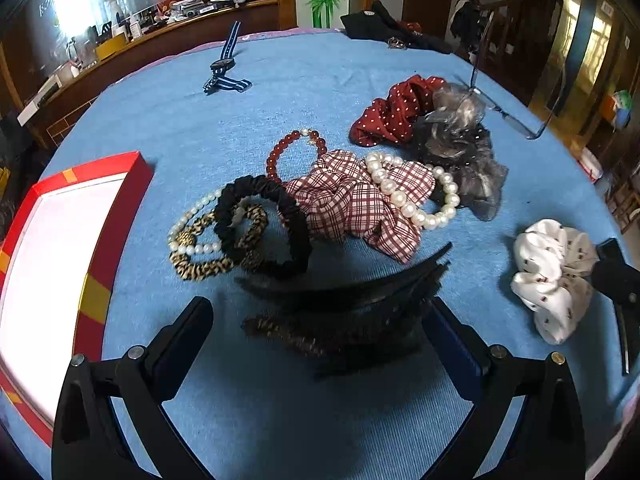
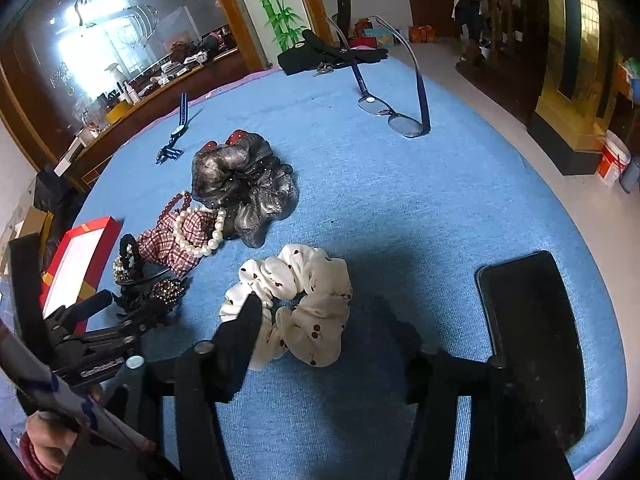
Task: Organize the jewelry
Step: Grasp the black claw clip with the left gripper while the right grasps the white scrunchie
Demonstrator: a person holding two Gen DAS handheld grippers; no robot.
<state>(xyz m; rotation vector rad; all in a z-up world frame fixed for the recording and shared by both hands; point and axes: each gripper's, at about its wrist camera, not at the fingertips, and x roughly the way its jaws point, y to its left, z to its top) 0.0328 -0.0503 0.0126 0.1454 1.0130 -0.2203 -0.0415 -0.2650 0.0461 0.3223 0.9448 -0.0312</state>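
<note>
The left gripper (image 1: 320, 320) stands wide open with a black hair claw clip (image 1: 360, 292) and a beaded brown clip (image 1: 288, 334) lying between its fingers, nothing clamped yet. The claw clip is probably stiff, light plastic with slick curved teeth; its thick spine looks like the safer hold, since the tips could skate out.

The right gripper (image 2: 332, 344) is also open. Its left finger (image 2: 240, 332) overlaps the white cherry-print scrunchie (image 2: 292, 304), though whether it touches I cannot tell. That scrunchie should be soft, light and squashy, so a pinch across one bunched fold would do.

The red box (image 1: 120, 216), at the left of the left wrist view, sits near the table's edge (image 1: 80, 120). In the right wrist view a dark phone (image 2: 532, 340) lies at lower right, the eyeglasses (image 2: 392, 116) farther up, and open blue cloth (image 2: 420, 208) spreads between them.
</note>
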